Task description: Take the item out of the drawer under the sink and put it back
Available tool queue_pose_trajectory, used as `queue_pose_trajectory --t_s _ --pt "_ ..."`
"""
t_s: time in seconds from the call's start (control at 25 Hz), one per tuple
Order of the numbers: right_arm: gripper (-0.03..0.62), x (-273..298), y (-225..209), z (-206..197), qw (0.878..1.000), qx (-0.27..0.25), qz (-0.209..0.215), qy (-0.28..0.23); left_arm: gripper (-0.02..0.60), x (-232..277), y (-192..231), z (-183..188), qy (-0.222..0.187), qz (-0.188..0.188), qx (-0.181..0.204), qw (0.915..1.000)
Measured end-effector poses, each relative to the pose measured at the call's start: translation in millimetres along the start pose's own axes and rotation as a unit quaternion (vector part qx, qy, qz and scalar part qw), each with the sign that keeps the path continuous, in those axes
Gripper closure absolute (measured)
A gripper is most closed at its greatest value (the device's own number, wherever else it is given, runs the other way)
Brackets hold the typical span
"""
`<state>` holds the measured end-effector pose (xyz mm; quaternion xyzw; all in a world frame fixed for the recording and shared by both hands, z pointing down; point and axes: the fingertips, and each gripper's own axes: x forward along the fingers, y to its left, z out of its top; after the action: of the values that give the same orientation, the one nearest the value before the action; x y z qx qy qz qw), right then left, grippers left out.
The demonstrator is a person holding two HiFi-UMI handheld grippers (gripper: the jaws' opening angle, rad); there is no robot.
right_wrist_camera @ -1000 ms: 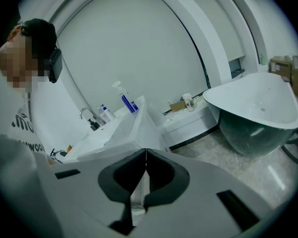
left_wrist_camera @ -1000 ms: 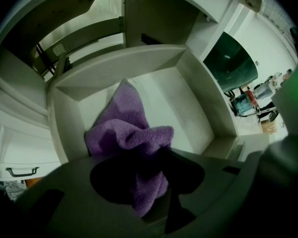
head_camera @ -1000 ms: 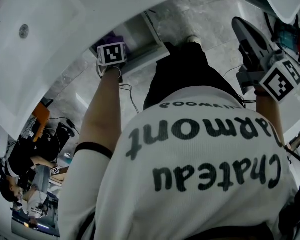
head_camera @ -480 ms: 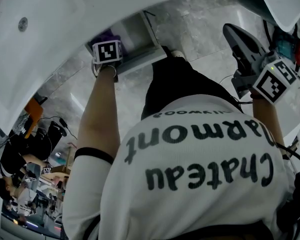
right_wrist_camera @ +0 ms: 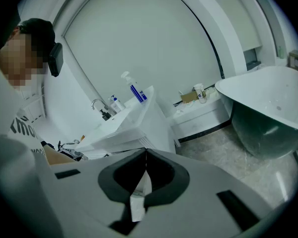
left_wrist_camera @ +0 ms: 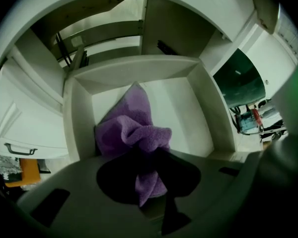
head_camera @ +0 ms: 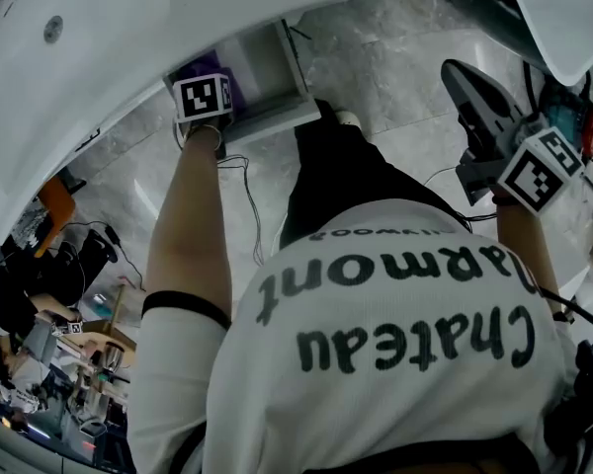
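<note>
A crumpled purple cloth [left_wrist_camera: 134, 133] lies in the open white drawer [left_wrist_camera: 208, 113] under the sink. My left gripper [left_wrist_camera: 151, 153] points straight down into the drawer. Its jaws have just been closing, and a fold of the cloth is pinched between them. In the head view only that gripper's marker cube [head_camera: 202, 98] shows, over the drawer [head_camera: 277, 62], with a bit of purple cloth [head_camera: 191, 68] beside it. My right gripper [head_camera: 459, 70] hangs off to the right above the floor, away from the drawer. It is shut [right_wrist_camera: 145, 152] with nothing in it.
The white sink counter [head_camera: 128, 28] overhangs the drawer. The sink cabinet [right_wrist_camera: 139, 120] carries a spray bottle [right_wrist_camera: 134, 89] and a faucet [right_wrist_camera: 97, 105]. A bathtub [right_wrist_camera: 268, 108] stands at the right. Cables and clutter [head_camera: 69, 334] lie on the grey marble floor at the left.
The left gripper's cube has shifted slightly up the picture, further over the drawer and the cloth. The right gripper has drifted a little lower and to the right.
</note>
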<state>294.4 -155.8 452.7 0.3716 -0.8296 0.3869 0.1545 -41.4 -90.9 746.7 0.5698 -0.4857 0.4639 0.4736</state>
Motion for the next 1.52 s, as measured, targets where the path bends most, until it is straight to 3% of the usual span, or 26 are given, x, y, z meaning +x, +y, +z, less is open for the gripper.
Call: queue_pose_trajectory --t_s 0.28,0.52,0.92,1.52 --pt "0.583 -10 -9 1 1.0 -0.003 0.009 0.0 0.495 -16 2 8 -0.026 0.031 0.007 0.9992" --pt "0.583 -13 5 11 0.999 -0.022 0.038 -0.003 0.497 -44 2 9 -0.05 0.071 0.056 0.9947" --pt "0.582 -71 21 10 0.995 -0.055 0.081 -0.024 0.497 -105 -52 -5 -0.137 0.076 0.019 0.9875" --pt "0.583 -90 84 27 0.976 -0.122 0.175 -0.048 0.497 -216 -89 -4 -0.299 0.103 -0.008 0.9485"
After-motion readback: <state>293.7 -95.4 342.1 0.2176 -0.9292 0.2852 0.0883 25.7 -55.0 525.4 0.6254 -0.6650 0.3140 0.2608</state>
